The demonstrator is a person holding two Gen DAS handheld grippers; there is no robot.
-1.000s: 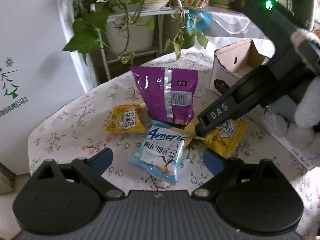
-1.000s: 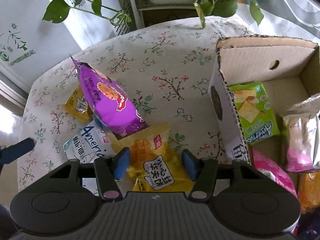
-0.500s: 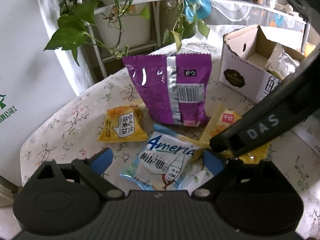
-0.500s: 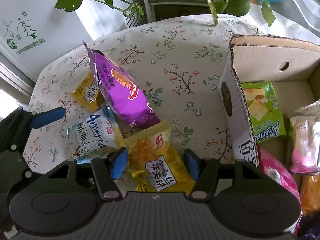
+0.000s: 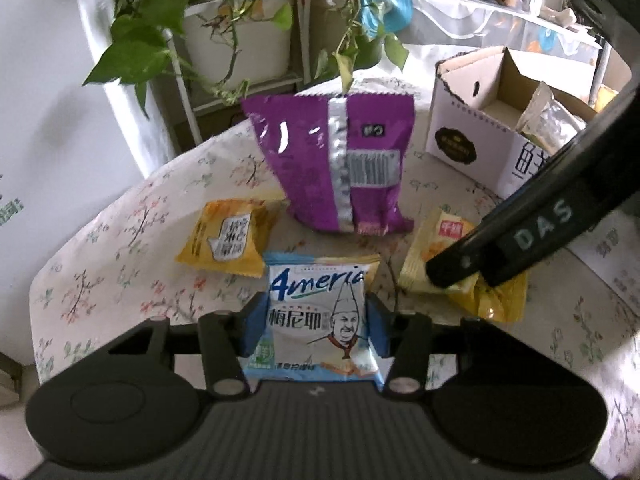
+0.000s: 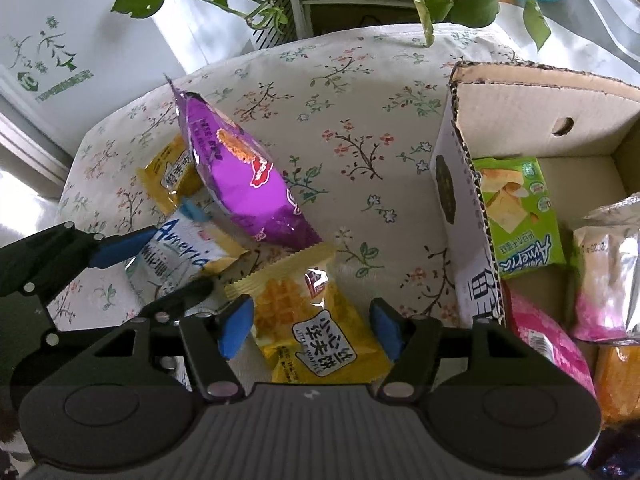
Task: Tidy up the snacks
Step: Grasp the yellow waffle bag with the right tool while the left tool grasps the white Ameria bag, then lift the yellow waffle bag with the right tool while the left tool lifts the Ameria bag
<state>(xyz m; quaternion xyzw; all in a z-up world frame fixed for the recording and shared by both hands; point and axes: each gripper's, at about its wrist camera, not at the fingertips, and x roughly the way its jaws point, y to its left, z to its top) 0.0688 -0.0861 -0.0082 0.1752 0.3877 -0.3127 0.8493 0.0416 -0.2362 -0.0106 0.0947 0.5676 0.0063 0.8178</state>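
On a round table point(image 6: 360, 92) under a floral cloth, the left gripper point(image 5: 314, 330) has just closed its blue pads on the sides of a blue-and-white snack packet point(image 5: 316, 316), which sits pinched between them at the near edge of the scattered snacks. To its right, the right gripper point(image 6: 312, 326) stands partly open, its jaws having just widened a little, straddling a yellow waffle packet point(image 6: 316, 320) that lies flat on the cloth; its pads flank the packet without clearly pressing on it. A large purple bag point(image 5: 336, 168) stands beyond both packets near the table's middle, and a second yellow packet point(image 5: 226, 238) lies to its left. At the far right, an open cardboard box point(image 6: 520, 104) holds a green packet point(image 6: 516, 216), a pink-and-silver bag point(image 6: 604, 276) and other snacks. Potted trailing plants point(image 5: 152, 40) hang behind the table.
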